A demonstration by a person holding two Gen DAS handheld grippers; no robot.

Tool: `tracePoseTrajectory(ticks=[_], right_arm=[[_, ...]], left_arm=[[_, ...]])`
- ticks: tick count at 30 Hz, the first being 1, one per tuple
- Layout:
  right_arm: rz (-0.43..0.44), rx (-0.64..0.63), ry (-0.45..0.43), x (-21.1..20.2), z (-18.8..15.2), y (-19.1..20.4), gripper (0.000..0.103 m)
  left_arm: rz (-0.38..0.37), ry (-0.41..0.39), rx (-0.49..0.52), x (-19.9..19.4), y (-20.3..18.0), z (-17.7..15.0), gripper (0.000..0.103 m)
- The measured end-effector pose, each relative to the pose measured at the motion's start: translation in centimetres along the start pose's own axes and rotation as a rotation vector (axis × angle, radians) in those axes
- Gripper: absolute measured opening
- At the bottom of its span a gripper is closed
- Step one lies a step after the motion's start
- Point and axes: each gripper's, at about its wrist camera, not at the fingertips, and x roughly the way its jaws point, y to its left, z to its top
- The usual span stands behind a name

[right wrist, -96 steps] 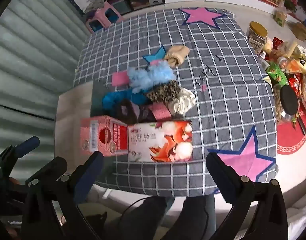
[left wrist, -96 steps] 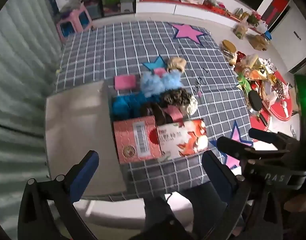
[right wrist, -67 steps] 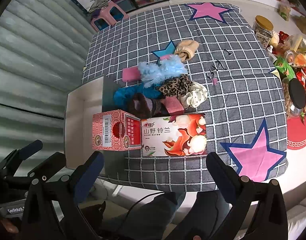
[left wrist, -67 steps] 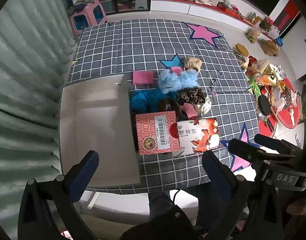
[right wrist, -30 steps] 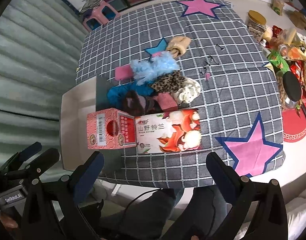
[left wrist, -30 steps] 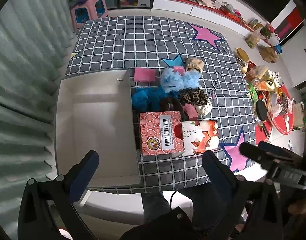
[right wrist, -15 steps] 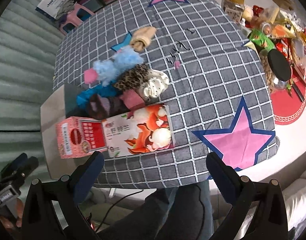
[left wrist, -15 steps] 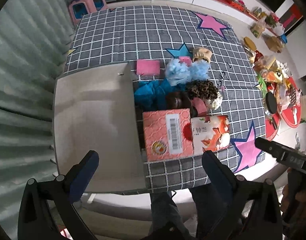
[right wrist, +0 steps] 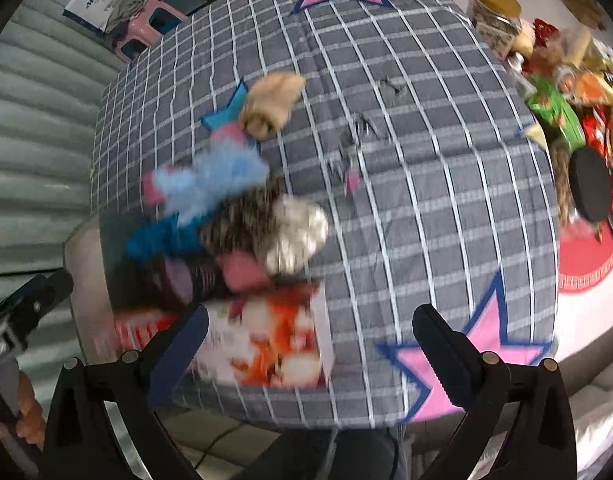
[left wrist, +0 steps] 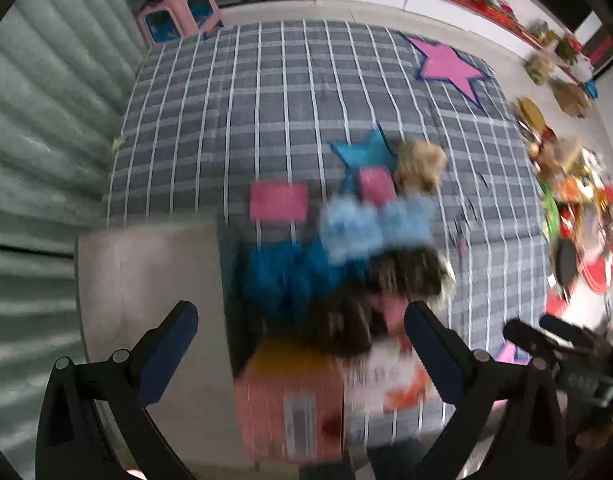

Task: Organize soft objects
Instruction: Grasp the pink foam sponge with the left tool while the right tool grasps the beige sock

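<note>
A heap of soft things lies mid-table: a light blue fluffy piece (left wrist: 370, 228) (right wrist: 214, 180), a dark blue one (left wrist: 282, 276), a leopard-print one (left wrist: 406, 272) (right wrist: 238, 220), a white dotted one (right wrist: 298, 232), a dark brown one (left wrist: 346, 324), a tan one (left wrist: 420, 164) (right wrist: 272, 100) and a pink pad (left wrist: 278, 202). My left gripper (left wrist: 298, 344) is open and empty above the heap's near edge. My right gripper (right wrist: 306, 348) is open and empty above the flowered box (right wrist: 266, 344). Both views are blurred.
A red box (left wrist: 290, 408) and the flowered box stand at the near edge of the checked cloth (left wrist: 290, 100). A white open bin (left wrist: 146, 300) sits left of the heap. Jars and snack packets (right wrist: 554, 96) crowd the right side. A pink stool (left wrist: 178, 12) stands beyond.
Both grippers have dropped closer to the table and the heap looms larger. The left one has swung right from over the bin. Both stay open and empty.
</note>
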Motion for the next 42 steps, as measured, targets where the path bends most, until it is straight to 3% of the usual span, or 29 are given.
tracePoseTrajectory(ticks=[4, 7, 12, 17, 27, 34, 35, 39, 42], right_arm=[[0.023, 0.018, -0.005, 1.4, 3.7, 0.0, 0.103], [0.053, 0.035, 0.003, 2.8, 6.1, 0.2, 0.103], [0.089, 0.077, 0.026, 5.7, 9.9, 0.6, 0.103], [0.11, 0.132, 0.047, 8.8, 13.2, 0.9, 0.103], [0.111, 0.124, 0.094, 13.8, 16.1, 2.6, 0.103], [0.07, 0.041, 0.094, 14.7, 16.3, 3.9, 0.103], [0.062, 0.024, 0.093, 14.7, 16.3, 4.1, 0.101], [0.091, -0.007, 0.106, 14.9, 16.2, 4.3, 0.06], [0.089, -0.036, 0.099, 15.1, 16.1, 4.5, 0.045]], left_arm=[[0.069, -0.02, 0.011, 3.2, -0.2, 4.2, 0.103], [0.068, 0.023, 0.001, 6.4, -1.1, 6.5, 0.103], [0.104, 0.103, -0.016, 10.8, -1.7, 8.4, 0.103], [0.079, 0.155, -0.044, 12.9, -1.5, 9.7, 0.103], [0.091, 0.232, -0.072, 16.0, -1.2, 12.0, 0.103], [0.113, 0.278, -0.057, 18.1, -1.6, 11.2, 0.103], [0.118, 0.278, -0.049, 18.4, -1.6, 11.2, 0.103], [0.135, 0.302, -0.02, 21.2, -1.3, 11.6, 0.095], [0.086, 0.304, -0.04, 22.0, -0.5, 10.9, 0.087]])
